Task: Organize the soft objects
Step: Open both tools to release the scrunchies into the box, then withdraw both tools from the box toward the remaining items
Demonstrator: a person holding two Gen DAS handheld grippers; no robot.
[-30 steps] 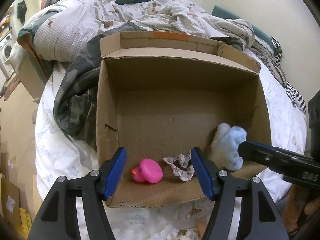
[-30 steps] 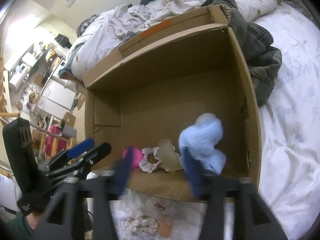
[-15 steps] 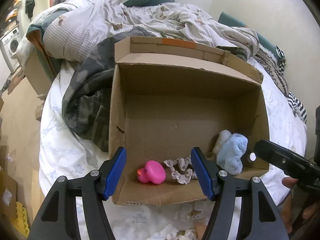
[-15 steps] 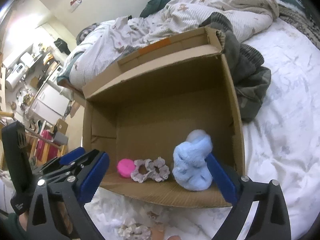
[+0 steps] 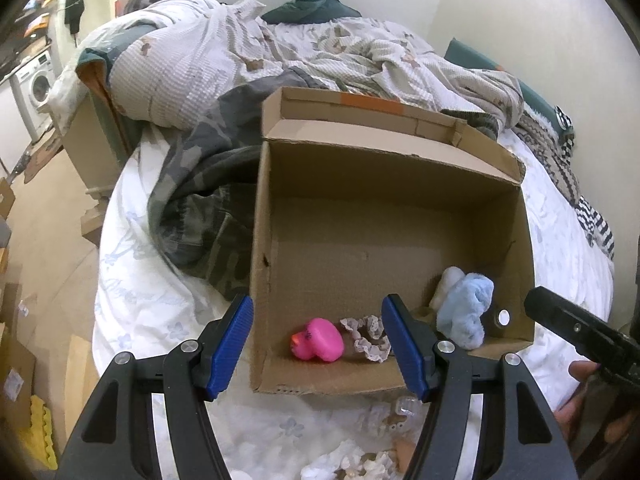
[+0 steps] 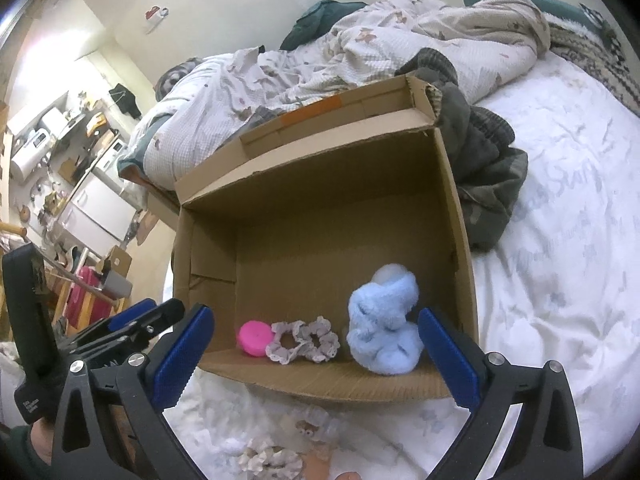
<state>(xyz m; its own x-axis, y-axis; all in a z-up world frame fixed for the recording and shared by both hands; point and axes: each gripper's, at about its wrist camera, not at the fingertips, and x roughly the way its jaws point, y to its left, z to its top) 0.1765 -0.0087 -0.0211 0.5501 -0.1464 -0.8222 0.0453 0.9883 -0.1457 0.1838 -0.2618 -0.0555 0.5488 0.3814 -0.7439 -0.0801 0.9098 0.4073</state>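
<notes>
— Right, what was seen in the cardboard box (image 5: pixel 384 240)?

— Three soft things were lined up along its near wall. At the left end a pink rubber duck (image 5: pixel 318 340) was lodged in the corner; just beside it a frilly grey scrunchie (image 5: pixel 368 338) was laid flat, and a fluffy blue plush (image 5: pixel 464 312) was propped towards the right wall. From the right wrist view the same row was made out — duck (image 6: pixel 255 337), scrunchie (image 6: pixel 303 339), plush (image 6: pixel 385 330) — with the plush standing tallest.

— And the tools?

— The left gripper (image 5: pixel 318 354) was held above the box's near edge, jaws spread and nothing pinched; the duck and scrunchie were framed between its blue pads (image 5: pixel 232 346) but lay down in the box. The right gripper (image 6: pixel 316 354) was spread very wide, and nothing was gripped there either: the plush was seen inside the box just ahead of its right-hand pad, but whether it was touched could not be told.

— Where was the box set?

— On a bed with a white printed sheet (image 6: pixel 560 280). A rumpled duvet (image 5: pixel 248 60) was piled behind the box, and a camouflage garment (image 5: pixel 200 200) was bunched against its left side.

— Anything outside the box?

— Yes — on the sheet in front of it, another pale scrunchie (image 6: pixel 268 458) and a small toy with googly eyes (image 6: pixel 308 428) were left lying, partly hidden by the gripper arms. Fingertips of a hand (image 5: pixel 592 408) were glimpsed at the right edge of the left view.
</notes>
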